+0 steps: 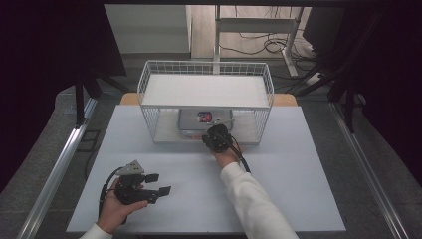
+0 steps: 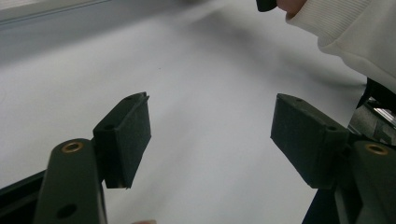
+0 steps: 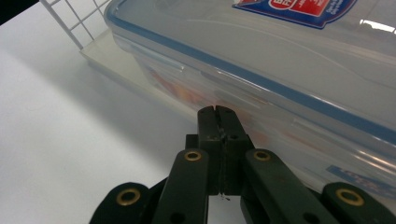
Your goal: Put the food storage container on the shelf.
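A clear plastic box (image 1: 191,120) with a blue-sealed lid and a red and blue label sits on the bottom level of a white wire rack (image 1: 206,67). My right gripper (image 1: 211,132) is shut with nothing between its jaws. Its tips point at the box's front side. In the right gripper view the closed tips (image 3: 218,110) sit just below the lid rim of the box (image 3: 280,56); I cannot tell whether they touch it. My left gripper (image 1: 159,183) rests open near the table's front left. Nothing lies between its pads (image 2: 127,135).
The white table (image 1: 278,164) stretches in front of the rack. The rack's upper shelf (image 1: 204,90) overhangs the box, and its wire side (image 3: 70,18) and pale base (image 3: 105,53) flank it. A white-sleeved forearm (image 1: 251,199) crosses the table's middle.
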